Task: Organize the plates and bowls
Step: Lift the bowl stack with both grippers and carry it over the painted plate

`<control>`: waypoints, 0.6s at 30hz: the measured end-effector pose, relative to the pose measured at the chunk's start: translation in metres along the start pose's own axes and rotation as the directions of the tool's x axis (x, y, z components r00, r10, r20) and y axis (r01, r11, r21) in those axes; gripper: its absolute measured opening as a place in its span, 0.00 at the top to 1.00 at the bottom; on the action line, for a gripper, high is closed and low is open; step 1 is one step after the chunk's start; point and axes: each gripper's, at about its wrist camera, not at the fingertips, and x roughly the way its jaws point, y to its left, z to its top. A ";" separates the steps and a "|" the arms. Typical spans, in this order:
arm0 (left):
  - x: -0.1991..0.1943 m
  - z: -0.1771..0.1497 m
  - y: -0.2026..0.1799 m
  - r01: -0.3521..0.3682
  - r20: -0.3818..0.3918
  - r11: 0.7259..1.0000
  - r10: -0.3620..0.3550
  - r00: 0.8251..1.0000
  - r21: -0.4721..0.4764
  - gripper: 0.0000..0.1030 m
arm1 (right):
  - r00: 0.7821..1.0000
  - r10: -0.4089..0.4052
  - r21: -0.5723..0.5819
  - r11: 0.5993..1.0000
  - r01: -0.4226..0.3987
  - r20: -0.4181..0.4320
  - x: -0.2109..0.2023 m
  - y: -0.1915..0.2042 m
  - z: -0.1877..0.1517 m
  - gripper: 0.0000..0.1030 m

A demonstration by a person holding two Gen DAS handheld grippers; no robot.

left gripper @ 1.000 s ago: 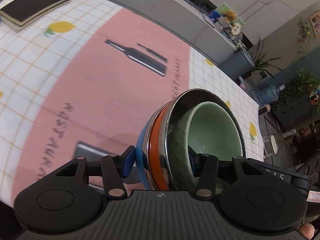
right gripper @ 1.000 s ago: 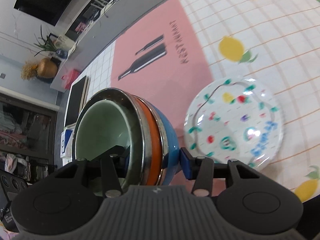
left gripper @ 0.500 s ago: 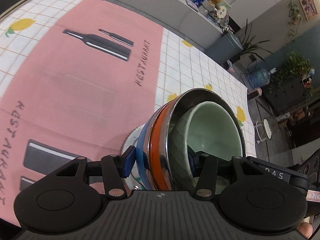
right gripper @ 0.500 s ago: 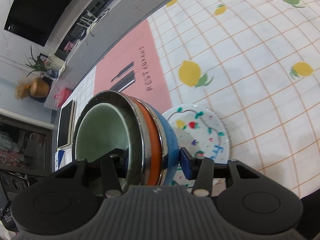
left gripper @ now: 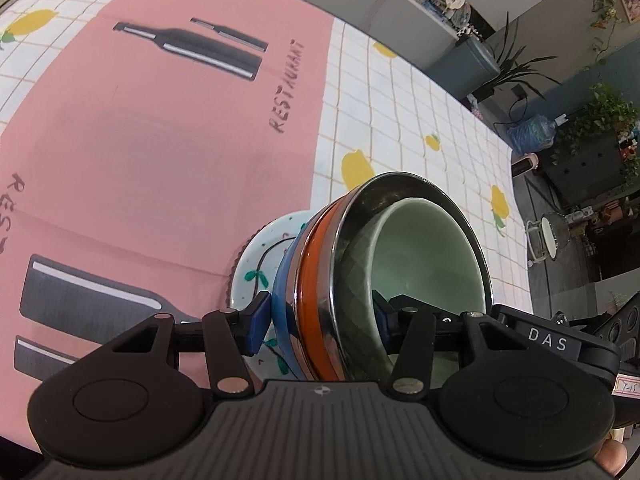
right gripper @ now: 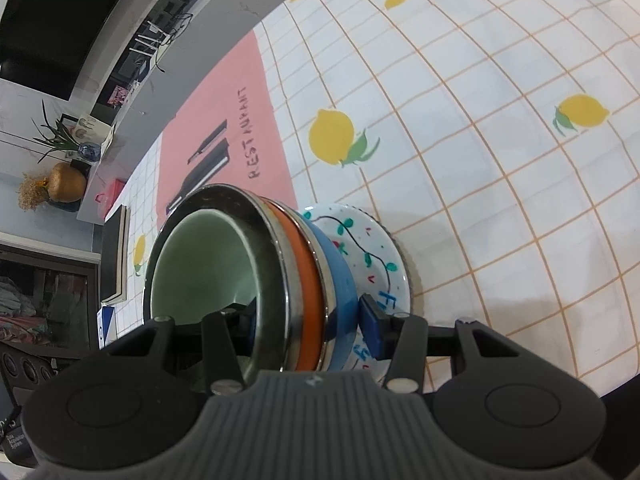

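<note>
Two tools (left gripper: 318, 324) (right gripper: 308, 330) clamping nested bowls (left gripper: 384, 280) above lemon-print tablecloth (right gripper: 480, 120) with pink mat (left gripper: 160, 140).

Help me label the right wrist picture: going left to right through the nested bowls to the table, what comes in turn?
Green bowl → steel bowl → orange bowl → blue bowl → patterned plate → lemon tablecloth.

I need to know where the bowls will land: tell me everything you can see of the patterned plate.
The patterned plate is white, glossy, ceramic-looking, painted with a black vine, green leaves, small red marks and blue lettering. It lies flat on the lemon tablecloth beside the pink mat. The bowl stack hides much of it; contact between them cannot be told.
</note>
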 end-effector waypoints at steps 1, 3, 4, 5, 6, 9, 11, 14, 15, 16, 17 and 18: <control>0.001 0.000 0.001 -0.002 -0.005 1.000 0.002 1.000 -0.003 0.44 | 1.000 -0.003 0.000 1.000 0.003 -0.002 0.002 -0.001 -0.001 0.54; 0.003 -0.002 0.003 0.001 -0.008 1.000 -0.001 1.000 -0.006 0.44 | 1.000 -0.006 -0.007 1.000 0.006 0.002 0.003 -0.001 -0.001 0.54; 0.003 -0.002 0.003 0.005 -0.008 1.000 -0.005 1.000 -0.006 0.44 | 1.000 -0.008 -0.011 1.000 0.008 0.004 0.003 -0.001 -0.001 0.54; 0.003 -0.003 0.003 0.007 -0.008 1.000 -0.007 1.000 -0.007 0.44 | 1.000 -0.007 -0.010 1.000 0.007 0.004 0.003 -0.002 0.000 0.54; 0.002 -0.003 0.003 0.008 -0.008 1.000 -0.008 1.000 -0.007 0.44 | 1.000 -0.007 -0.008 1.000 0.007 0.004 0.003 -0.002 0.000 0.54; 0.002 -0.002 0.003 0.008 -0.010 1.000 -0.008 1.000 -0.007 0.44 | 1.000 -0.012 -0.009 1.000 0.012 0.007 0.003 -0.001 0.000 0.54; 0.002 -0.003 0.004 0.012 -0.009 1.000 -0.012 1.000 -0.014 0.44 | 1.000 -0.014 -0.011 1.000 0.014 0.009 0.003 0.000 -0.001 0.53; 0.002 -0.002 0.005 0.020 -0.004 1.000 -0.020 1.000 -0.017 0.44 | 1.000 -0.007 -0.016 1.000 0.007 0.013 0.003 0.000 -0.001 0.50; 0.002 -0.002 0.006 0.022 -0.003 1.000 -0.022 1.000 -0.016 0.44 | 1.000 -0.003 -0.014 1.000 0.003 0.016 0.004 0.000 -0.002 0.49; 0.002 -0.002 0.006 0.026 -0.001 1.000 -0.026 1.000 -0.016 0.44 | 1.000 0.000 -0.011 1.000 0.001 0.021 0.003 -0.001 -0.002 0.49; 0.001 -0.002 0.007 0.029 0.004 0.999 -0.029 1.000 -0.016 0.44 | 1.000 0.001 -0.013 1.000 -0.001 0.028 0.002 -0.001 -0.003 0.47; 0.000 -0.002 0.008 0.028 0.015 0.999 -0.028 1.000 -0.018 0.44 | 0.999 -0.002 -0.017 1.000 0.003 0.037 0.002 -0.001 -0.003 0.41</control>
